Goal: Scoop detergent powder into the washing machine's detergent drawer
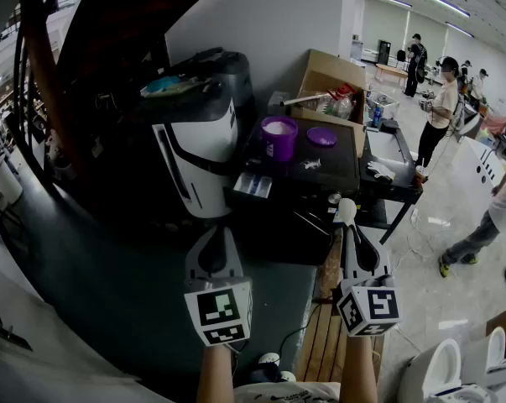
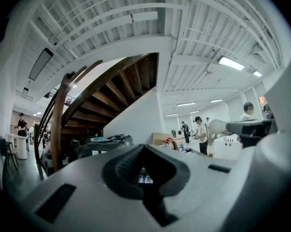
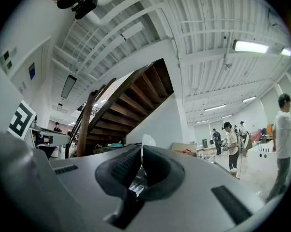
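Observation:
The white and black washing machine (image 1: 198, 145) stands at the left of a black table (image 1: 336, 175). Its detergent drawer (image 1: 253, 185) is pulled open toward me. A purple tub of white powder (image 1: 279, 136) sits on the table, its purple lid (image 1: 321, 136) beside it. My right gripper (image 1: 346, 227) is shut on a white scoop (image 1: 346, 211), whose thin edge pokes up between the jaws (image 3: 146, 141). It hangs short of the table's front edge. My left gripper (image 1: 216, 235) is shut and holds nothing, low in front of the machine. The drawer shows through the left jaws' gap (image 2: 145, 178).
An open cardboard box (image 1: 332, 78) with bottles stands behind the tub. A white glove (image 1: 380, 170) lies at the table's right end. A wooden pallet (image 1: 326, 342) lies below my right hand. Several people stand far right. A dark staircase (image 2: 111, 95) rises at the left.

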